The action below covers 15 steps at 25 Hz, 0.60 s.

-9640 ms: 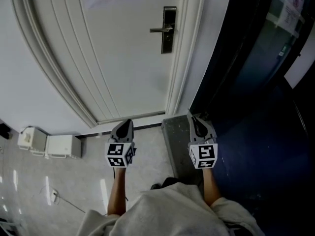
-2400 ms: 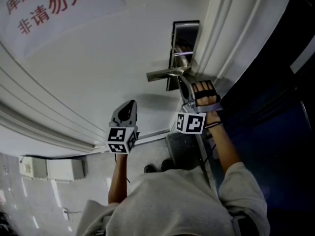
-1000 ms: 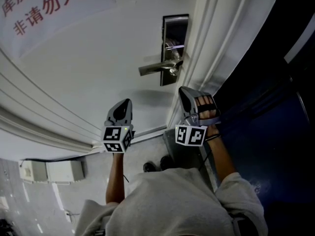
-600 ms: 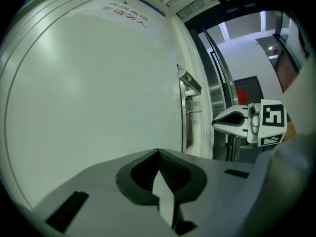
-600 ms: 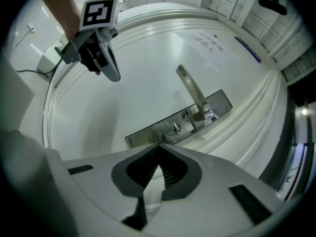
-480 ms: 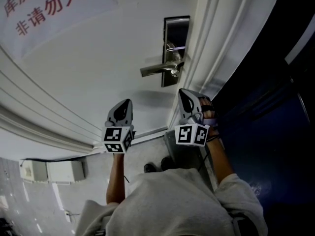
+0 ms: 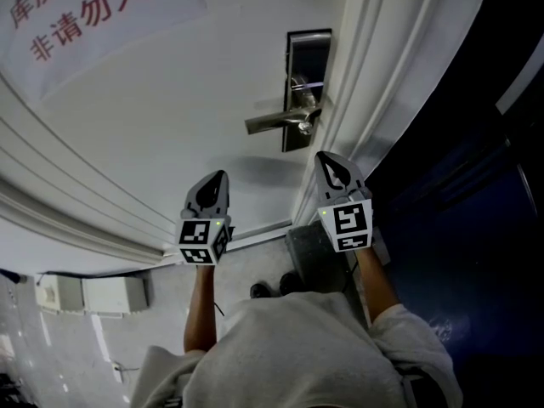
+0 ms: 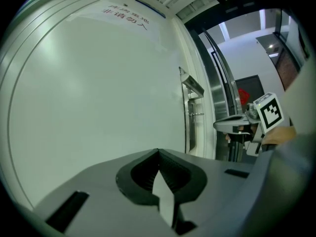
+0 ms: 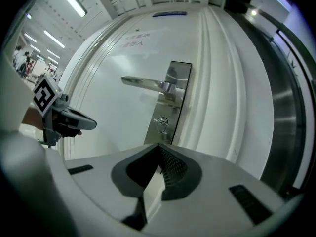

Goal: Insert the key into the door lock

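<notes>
The steel lock plate (image 7: 308, 53) with its lever handle (image 7: 272, 123) sits at the white door's right edge. Below the handle (image 9: 143, 83), in the right gripper view, is the round keyhole cylinder (image 9: 162, 124). A small metal piece that looks like the key (image 8: 196, 114) sticks out of the plate in the left gripper view. My right gripper (image 7: 327, 158) (image 9: 158, 145) hangs just under the lock, apart from it, shut with nothing in it. My left gripper (image 7: 219, 177) (image 8: 159, 152) points at the bare door panel to the left, shut and empty.
A paper sign with red characters (image 7: 93, 7) hangs on the door at upper left. The ribbed white door frame (image 7: 374, 100) runs beside the lock, with a dark glass wall (image 7: 459, 185) to its right. White boxes (image 7: 85, 294) stand on the floor at lower left.
The right gripper drew back from the lock and handle, then rolled about its own axis until its marker cube faced up. The left gripper stayed in place.
</notes>
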Each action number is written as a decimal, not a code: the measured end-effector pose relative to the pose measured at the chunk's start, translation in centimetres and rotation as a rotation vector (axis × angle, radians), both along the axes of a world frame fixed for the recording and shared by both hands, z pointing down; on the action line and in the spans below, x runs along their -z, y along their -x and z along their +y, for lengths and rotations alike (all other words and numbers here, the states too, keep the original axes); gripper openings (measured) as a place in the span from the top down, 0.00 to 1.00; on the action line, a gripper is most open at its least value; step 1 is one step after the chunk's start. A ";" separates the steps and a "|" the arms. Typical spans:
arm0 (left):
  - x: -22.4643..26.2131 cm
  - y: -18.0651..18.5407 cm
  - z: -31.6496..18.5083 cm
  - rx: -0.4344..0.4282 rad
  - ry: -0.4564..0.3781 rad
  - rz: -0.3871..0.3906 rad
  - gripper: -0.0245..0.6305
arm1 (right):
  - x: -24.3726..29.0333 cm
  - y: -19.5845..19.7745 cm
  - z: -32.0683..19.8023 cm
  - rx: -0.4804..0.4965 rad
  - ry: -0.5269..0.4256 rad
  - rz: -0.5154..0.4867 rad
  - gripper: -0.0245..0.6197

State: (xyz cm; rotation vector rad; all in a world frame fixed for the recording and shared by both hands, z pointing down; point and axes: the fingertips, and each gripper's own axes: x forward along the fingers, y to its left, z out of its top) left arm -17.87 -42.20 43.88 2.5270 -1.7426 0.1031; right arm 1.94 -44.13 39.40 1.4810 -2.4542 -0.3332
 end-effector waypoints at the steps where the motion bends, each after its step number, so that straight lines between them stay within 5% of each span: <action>1: 0.1 0.0 0.0 0.001 -0.002 0.000 0.94 | -0.1 -0.2 -0.1 -0.001 0.013 -0.031 0.93; 9: 0.7 0.8 0.1 0.022 -0.012 -0.001 0.94 | -1.4 -1.9 -0.4 -0.016 0.058 -0.188 0.93; 15: 0.7 1.4 0.3 0.046 -0.011 0.005 0.94 | -1.1 -0.5 -0.5 0.021 0.041 -0.154 0.93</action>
